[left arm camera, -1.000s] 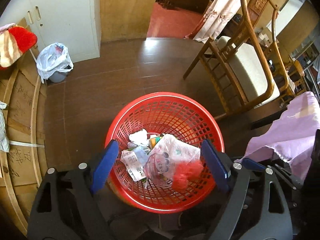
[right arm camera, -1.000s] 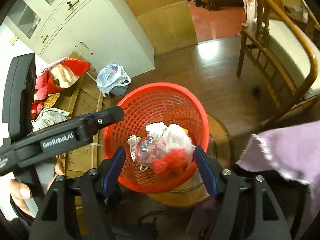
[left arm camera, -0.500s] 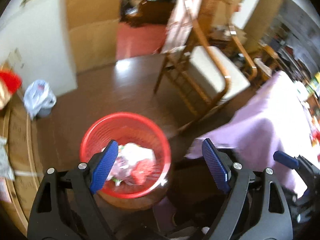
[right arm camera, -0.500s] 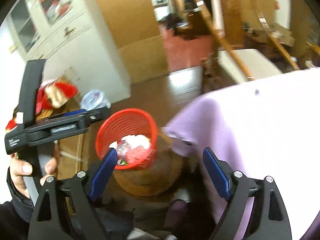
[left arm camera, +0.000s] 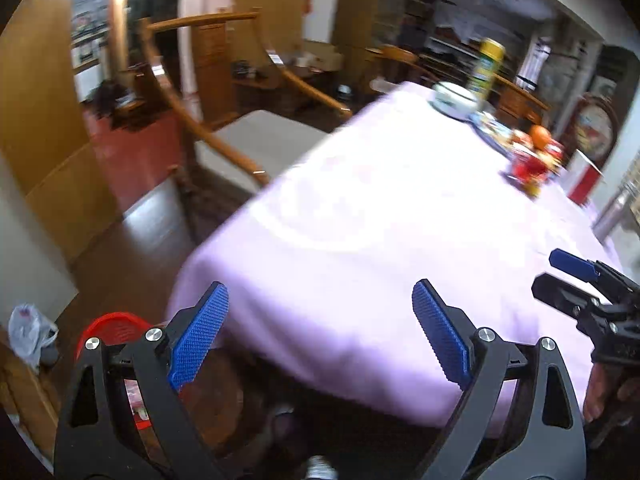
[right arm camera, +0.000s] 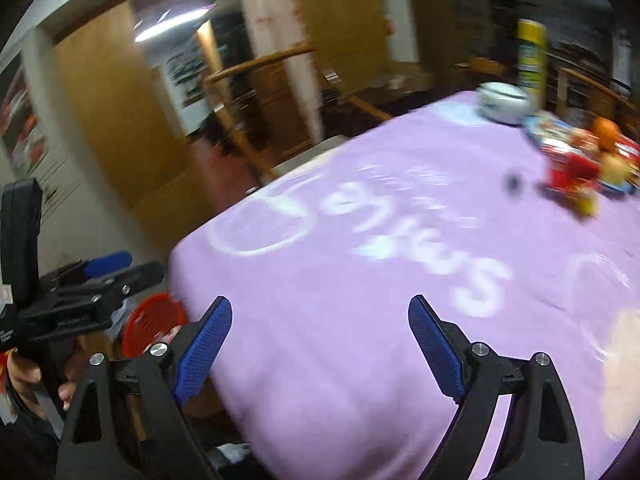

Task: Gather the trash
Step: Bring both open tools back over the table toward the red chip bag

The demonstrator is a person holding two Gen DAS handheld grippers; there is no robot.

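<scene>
My left gripper [left arm camera: 320,290] hangs over the near edge of the purple-clothed table [left arm camera: 380,220]. Its jaws are opening and nothing is between them. My right gripper [right arm camera: 320,304] is open and empty over the same cloth [right arm camera: 400,240]. The red mesh basket [left arm camera: 108,322] with trash in it sits low at the left, partly hidden behind the fingers; in the right wrist view the basket [right arm camera: 154,320] is beside the table corner. Blurred red and orange wrappers [left arm camera: 532,160] [right arm camera: 576,172] lie at the table's far side.
A white bowl [left arm camera: 454,98] and a tall yellow can [left arm camera: 486,66] stand at the table's far edge. A wooden armchair [left arm camera: 260,144] is beside the table on the left. A bagged bin [left arm camera: 30,330] sits on the floor by the white cabinet.
Both grippers rose from above the red basket and swung right over the purple table. The basket slid to the lower left of both views. Both jaws stand a little wider.
</scene>
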